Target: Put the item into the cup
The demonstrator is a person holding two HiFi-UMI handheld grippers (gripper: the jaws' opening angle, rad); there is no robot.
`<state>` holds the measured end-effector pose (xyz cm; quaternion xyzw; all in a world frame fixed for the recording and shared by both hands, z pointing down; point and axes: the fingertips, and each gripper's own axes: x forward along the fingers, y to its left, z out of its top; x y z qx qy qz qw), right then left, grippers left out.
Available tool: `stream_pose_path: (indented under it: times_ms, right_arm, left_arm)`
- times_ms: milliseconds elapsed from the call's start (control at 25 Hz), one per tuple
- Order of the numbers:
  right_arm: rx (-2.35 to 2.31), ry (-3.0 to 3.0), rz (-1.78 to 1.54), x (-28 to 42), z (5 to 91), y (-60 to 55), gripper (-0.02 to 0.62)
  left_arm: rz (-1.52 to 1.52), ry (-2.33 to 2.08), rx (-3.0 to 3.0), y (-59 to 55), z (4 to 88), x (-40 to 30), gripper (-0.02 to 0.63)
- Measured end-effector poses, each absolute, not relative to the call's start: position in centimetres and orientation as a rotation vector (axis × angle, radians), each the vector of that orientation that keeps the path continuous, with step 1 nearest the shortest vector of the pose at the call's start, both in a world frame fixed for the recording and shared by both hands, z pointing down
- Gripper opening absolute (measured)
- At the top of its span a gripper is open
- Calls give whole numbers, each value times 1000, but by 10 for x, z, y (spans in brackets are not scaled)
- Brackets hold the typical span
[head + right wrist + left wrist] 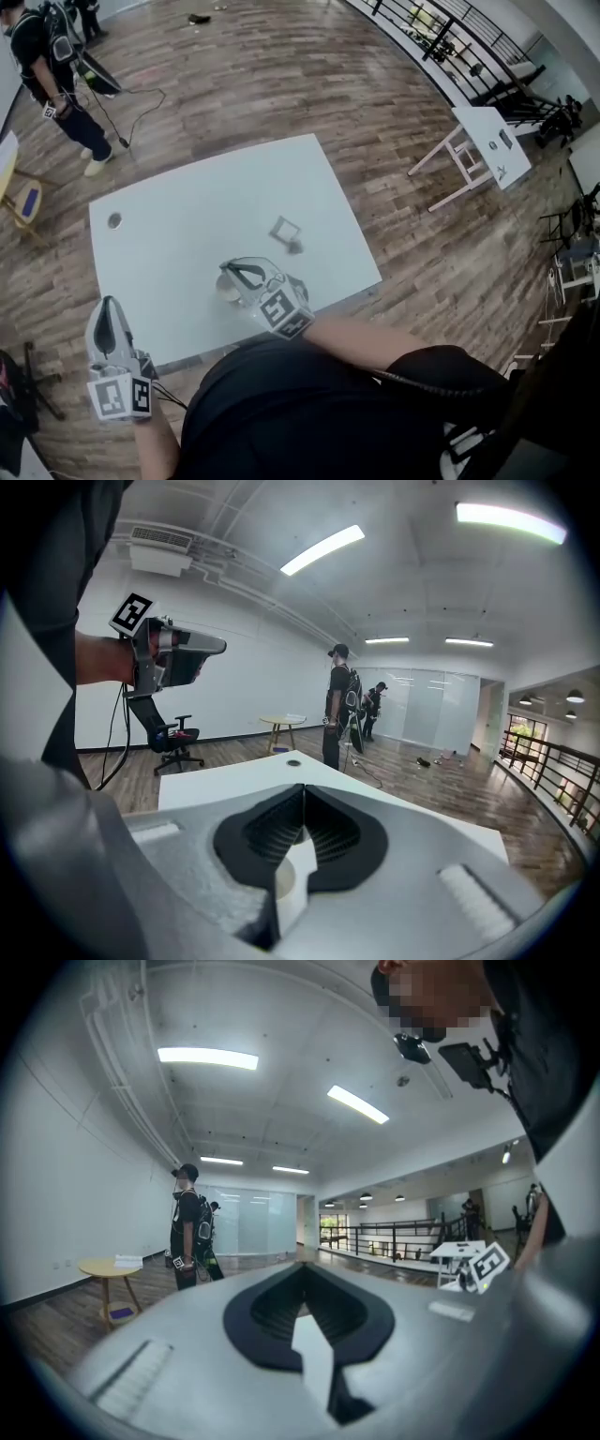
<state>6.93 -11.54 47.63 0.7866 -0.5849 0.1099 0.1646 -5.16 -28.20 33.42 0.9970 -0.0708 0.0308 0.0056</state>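
On the white table (187,225) lies a small grey square item (285,229) with a dark bit beside it. A beige cup (226,289) stands near the table's front edge, partly hidden by my right gripper (242,272). That gripper hovers just over the cup with its jaws shut and nothing between them. In the right gripper view the cup's pale rim (278,881) shows under the shut jaws of the right gripper (302,829). My left gripper (110,306) is off the table's front left corner, jaws together and empty; the left gripper (302,1283) points level across the table.
A small grey disc (114,220) lies near the table's far left corner. A person (54,75) stands beyond it, next to a round wooden side table (21,199). A white stand (487,141) is at the right, and an office chair (176,738) is by the wall.
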Motion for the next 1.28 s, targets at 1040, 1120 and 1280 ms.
stream_pose_path:
  times_ms: [1040,1120,1280]
  right_arm:
    - [2206,-1654,331,61,475,-96,3]
    - [2202,-1658,341,61,476,-98,3]
    - [2188,-1689,352,55,480,-109,3]
  left_arm:
    - [108,-184,3132,-268,335,-52,-2]
    - [121,-184,3129,-270,336,-50,0]
    - [140,-195,3134,-275,335,-54,-2]
